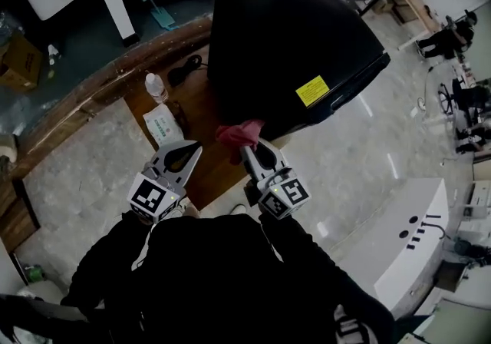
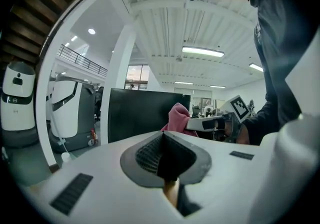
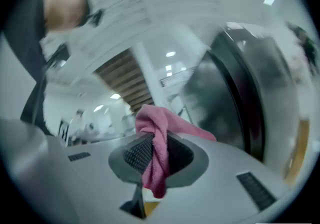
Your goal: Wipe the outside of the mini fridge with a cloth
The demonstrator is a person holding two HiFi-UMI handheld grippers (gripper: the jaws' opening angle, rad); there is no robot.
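**Inspector:** Right gripper (image 1: 247, 147) — condition?

**Assistant:** Jaws clamped on a pink cloth (image 1: 239, 134). In the right gripper view the cloth runs down between the ribbed pads, bunches above them and hangs a tail below.

**Inspector:** Location of the cloth against the unit?

**Assistant:** In the head view it sits at the lower near edge of the black mini fridge (image 1: 291, 43), just left of the yellow label (image 1: 312, 91). Firm contact cannot be confirmed; the right gripper view is blurred, with the fridge's dark side close on the right.

**Inspector:** Left gripper (image 1: 192, 150)?

**Assistant:** Jaws closed together, nothing between them. It is held beside the right one, apart from the fridge — its own view shows the fridge face and the cloth ahead.

**Inspector:** Surroundings?

**Assistant:** A wooden surface (image 1: 201, 173) lies under both grippers. On it, left of the fridge, are a plastic bottle (image 1: 156, 87) and a white-and-green packet (image 1: 163, 124), with a black cable (image 1: 188, 70) near the fridge.
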